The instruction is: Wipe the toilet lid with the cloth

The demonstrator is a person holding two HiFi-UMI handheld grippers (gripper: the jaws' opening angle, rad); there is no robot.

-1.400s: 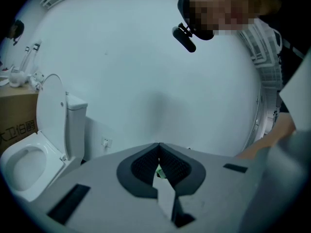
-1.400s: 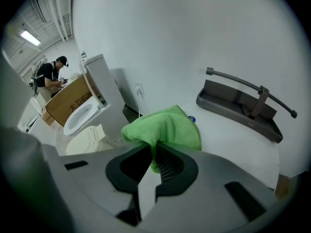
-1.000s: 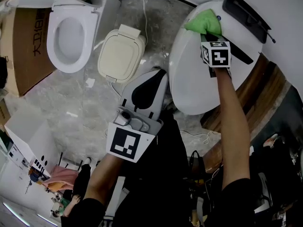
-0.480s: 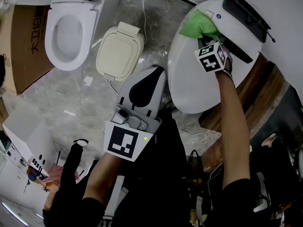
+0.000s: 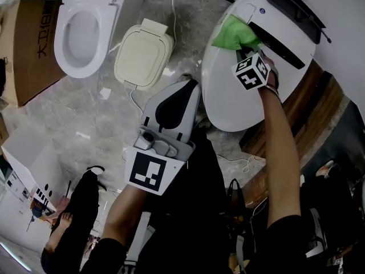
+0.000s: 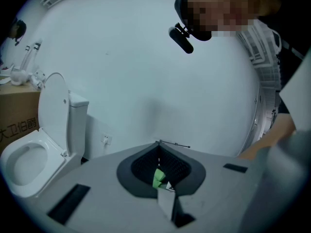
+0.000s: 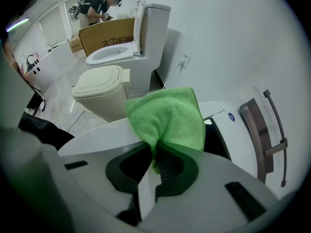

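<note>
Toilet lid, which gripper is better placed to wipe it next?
Right: the right gripper is shut on the green cloth on the toilet lid; the left gripper hangs beside it.

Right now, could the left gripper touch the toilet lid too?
Probably yes. The left gripper hangs beside the toilet lid with nothing between them; the right gripper and cloth work at its far end.
</note>
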